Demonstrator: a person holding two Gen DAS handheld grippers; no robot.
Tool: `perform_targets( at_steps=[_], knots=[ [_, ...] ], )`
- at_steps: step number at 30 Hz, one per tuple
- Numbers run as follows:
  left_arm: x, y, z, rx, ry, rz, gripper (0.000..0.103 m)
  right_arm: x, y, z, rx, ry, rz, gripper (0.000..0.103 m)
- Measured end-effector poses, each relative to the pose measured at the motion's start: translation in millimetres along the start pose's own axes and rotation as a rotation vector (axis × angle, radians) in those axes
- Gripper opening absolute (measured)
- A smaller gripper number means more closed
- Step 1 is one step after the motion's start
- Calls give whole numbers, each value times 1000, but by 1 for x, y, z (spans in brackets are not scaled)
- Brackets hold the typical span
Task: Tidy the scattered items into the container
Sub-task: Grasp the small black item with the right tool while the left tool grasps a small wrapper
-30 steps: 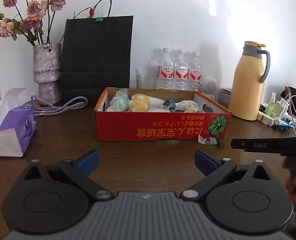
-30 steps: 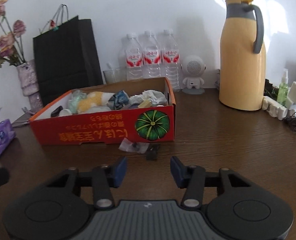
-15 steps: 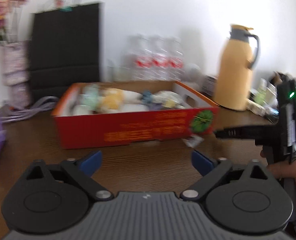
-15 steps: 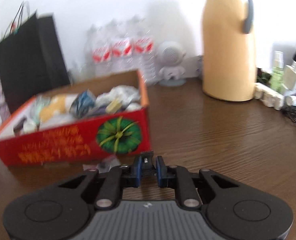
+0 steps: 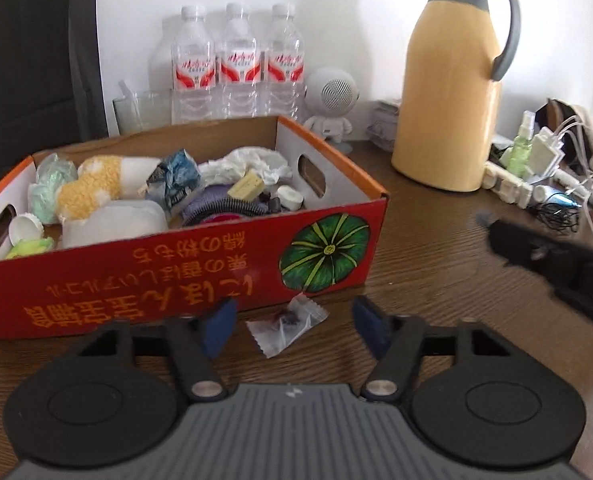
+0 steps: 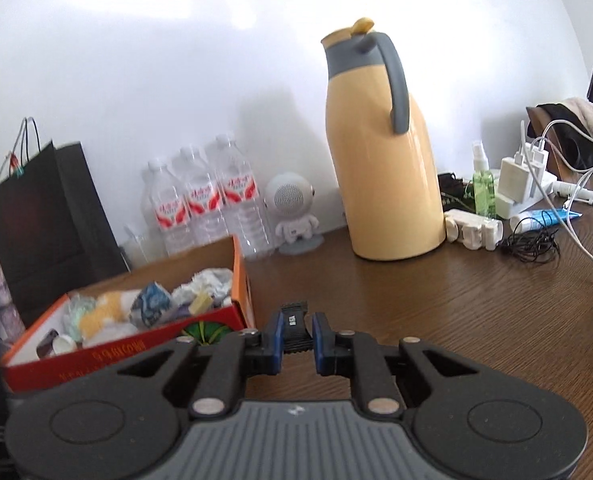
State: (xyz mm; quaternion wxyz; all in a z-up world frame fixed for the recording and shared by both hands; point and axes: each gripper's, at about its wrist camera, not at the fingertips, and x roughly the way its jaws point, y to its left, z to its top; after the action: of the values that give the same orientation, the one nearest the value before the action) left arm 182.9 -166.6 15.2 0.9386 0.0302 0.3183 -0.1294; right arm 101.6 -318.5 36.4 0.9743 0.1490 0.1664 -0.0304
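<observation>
The red cardboard box (image 5: 144,272) holds several items: a plush toy, wrappers, tissue, caps. It also shows in the right wrist view (image 6: 108,354). A small clear plastic packet (image 5: 286,326) lies on the table just in front of the box. My left gripper (image 5: 292,326) is open, its fingers on either side of the packet. My right gripper (image 6: 296,338) is shut on a small black clip (image 6: 293,326) and holds it lifted to the right of the box. It shows blurred in the left wrist view (image 5: 552,264).
A yellow thermos jug (image 5: 452,92) stands at the back right, with chargers, cables and a spray bottle (image 6: 482,188) beside it. Three water bottles (image 5: 236,64), a white robot speaker (image 5: 332,100) and a black paper bag (image 5: 28,80) stand behind the box.
My right gripper closed on the black clip and lifted it off the table. My left gripper moved forward and right until its open fingers straddle the packet.
</observation>
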Motion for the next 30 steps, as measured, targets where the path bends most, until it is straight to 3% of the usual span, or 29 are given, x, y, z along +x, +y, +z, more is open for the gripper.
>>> perform_targets(
  at_steps=[3, 6, 17, 22, 26, 30],
  knots=[
    [4, 0, -1, -8, 19, 10, 9, -4, -2, 2, 20, -13, 20, 14],
    [-3, 2, -5, -8, 20, -18, 1, -5, -2, 3, 18, -20, 19, 14],
    [-66, 36, -17, -94, -57, -13, 1, -9, 8, 1, -32, -23, 44, 14],
    [-122, 67, -52, -87, -139, 165, 1, -16, 35, -5, -130, -13, 157, 14],
    [-172, 83, -68, -140, -270, 260, 1, -34, 71, -17, -261, -47, 262, 14],
    [-215, 79, -77, -79, -478, 313, 1, -70, 103, -24, -310, -83, 309, 14]
  ],
)
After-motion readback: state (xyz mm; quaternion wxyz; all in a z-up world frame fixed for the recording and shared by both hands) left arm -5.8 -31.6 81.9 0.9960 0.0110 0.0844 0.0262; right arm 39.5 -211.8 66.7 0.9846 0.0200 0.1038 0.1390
